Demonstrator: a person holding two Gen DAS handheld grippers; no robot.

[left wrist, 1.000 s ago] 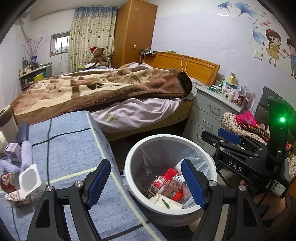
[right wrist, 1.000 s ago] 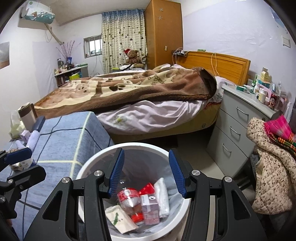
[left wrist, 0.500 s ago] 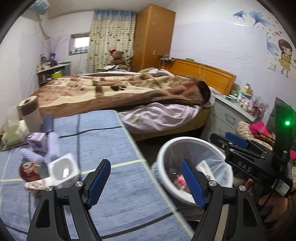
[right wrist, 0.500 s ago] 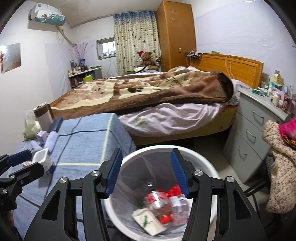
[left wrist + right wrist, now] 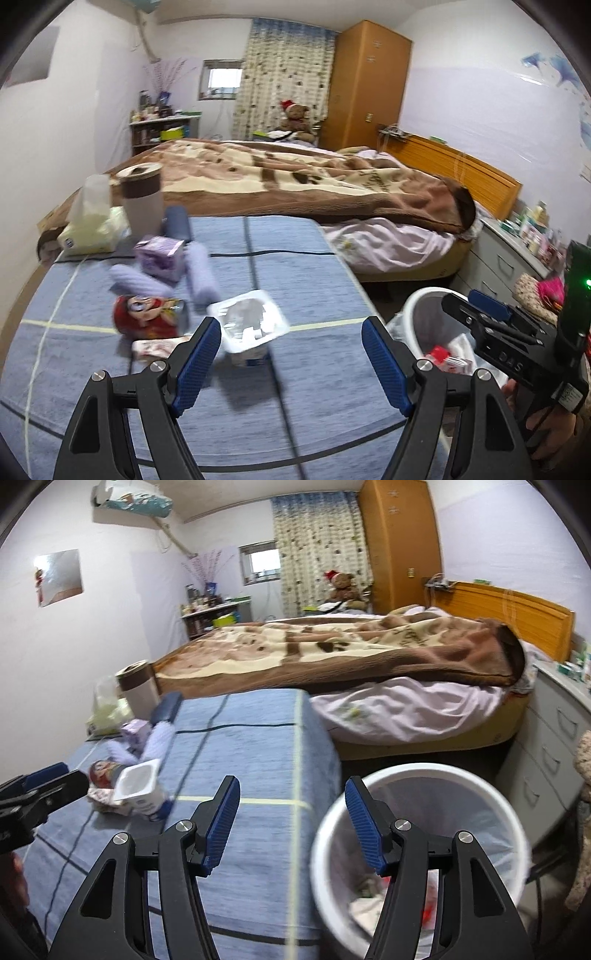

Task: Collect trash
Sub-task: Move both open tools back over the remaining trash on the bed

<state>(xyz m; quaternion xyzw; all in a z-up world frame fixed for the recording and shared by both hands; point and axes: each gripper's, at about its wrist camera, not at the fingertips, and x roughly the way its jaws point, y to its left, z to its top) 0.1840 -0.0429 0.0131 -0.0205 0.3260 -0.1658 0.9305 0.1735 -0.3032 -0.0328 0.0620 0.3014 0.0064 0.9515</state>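
Pale lilac walls, wooden bed (image 5: 461, 173) under brown blanket (image 5: 295, 177), tall wardrobe (image 5: 365, 85), curtained window (image 5: 221, 79), grey drawers (image 5: 554, 738)

We see a tissue pack (image 5: 88, 236) at the blue table's (image 5: 303, 266) far left corner, a brown-blanketed bed (image 5: 295, 177) beyond its far edge

Left wrist view: looks forward and down along its own fingers, close above the blue-covered table (image 5: 303, 266), bed (image 5: 295, 177) beyond. The white bin (image 5: 417, 314) sits at its right edge.

Right wrist view: same heading, set further right, near over the bin (image 5: 491, 794).

Shared: table, bed, wardrobe (image 5: 399, 542), bin, empty yoghurt cup (image 5: 251, 325).
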